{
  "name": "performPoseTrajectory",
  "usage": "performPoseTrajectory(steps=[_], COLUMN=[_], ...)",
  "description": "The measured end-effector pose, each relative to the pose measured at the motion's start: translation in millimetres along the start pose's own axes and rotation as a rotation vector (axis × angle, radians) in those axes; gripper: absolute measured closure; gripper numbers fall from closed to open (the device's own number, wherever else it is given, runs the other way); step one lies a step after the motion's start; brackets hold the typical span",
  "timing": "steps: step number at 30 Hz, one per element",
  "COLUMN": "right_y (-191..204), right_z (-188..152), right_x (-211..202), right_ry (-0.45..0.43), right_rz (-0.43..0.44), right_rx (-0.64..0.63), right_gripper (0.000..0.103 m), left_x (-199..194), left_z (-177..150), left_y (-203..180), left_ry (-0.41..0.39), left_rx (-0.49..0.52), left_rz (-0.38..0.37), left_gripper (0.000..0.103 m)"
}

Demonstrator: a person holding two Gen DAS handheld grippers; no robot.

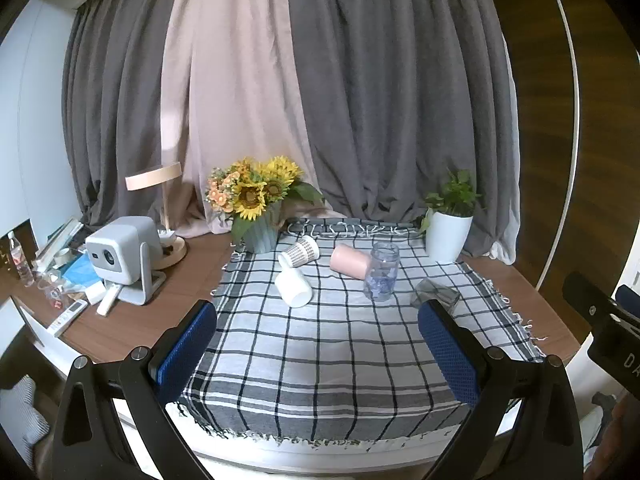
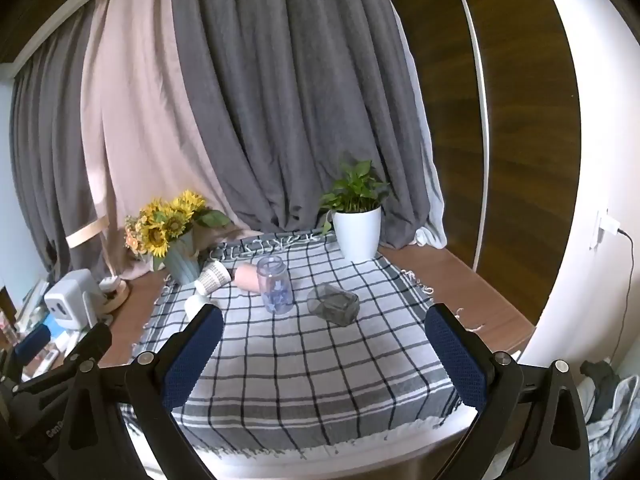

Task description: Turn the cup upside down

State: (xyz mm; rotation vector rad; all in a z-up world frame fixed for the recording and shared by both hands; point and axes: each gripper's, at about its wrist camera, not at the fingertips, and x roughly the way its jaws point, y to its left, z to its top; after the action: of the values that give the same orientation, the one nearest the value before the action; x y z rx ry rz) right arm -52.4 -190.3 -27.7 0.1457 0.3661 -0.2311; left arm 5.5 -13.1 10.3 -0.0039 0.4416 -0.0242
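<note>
Left wrist view: my left tool [image 1: 318, 330] hangs spread and empty over the checked cloth [image 1: 320, 360] on the table, lined up toward the cups. The white cup [image 1: 294, 288] lies on its side, long axis level, mouth toward me. Right wrist view: my right tool [image 2: 322, 338], also spread, faces a toppled grey glass [image 2: 334, 304] and an upright clear jar [image 2: 275, 290], probably waiting.

Dim soft daylight, heavy fisheye bending, dark vignetted corners

Both wrist views face the curtains from the table's near edge, sharing the checked cloth [image 1: 320, 352].
</note>
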Motion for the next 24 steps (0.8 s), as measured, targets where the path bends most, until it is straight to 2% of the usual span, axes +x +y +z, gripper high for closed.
performPoseTrajectory(steps=[24], right_y=[0.1], right_z=[-9.0], right_x=[-2.4], right_ry=[0.01], right_rz=[0.002], right_rx=[0.009], right_gripper=[0.001], left_x=[-1.6], left_z=[-6.7], left_y=[0.4], left_ry=[0.007], left_rx=[-0.02], left_rz=[-0.012], left_gripper=[0.0])
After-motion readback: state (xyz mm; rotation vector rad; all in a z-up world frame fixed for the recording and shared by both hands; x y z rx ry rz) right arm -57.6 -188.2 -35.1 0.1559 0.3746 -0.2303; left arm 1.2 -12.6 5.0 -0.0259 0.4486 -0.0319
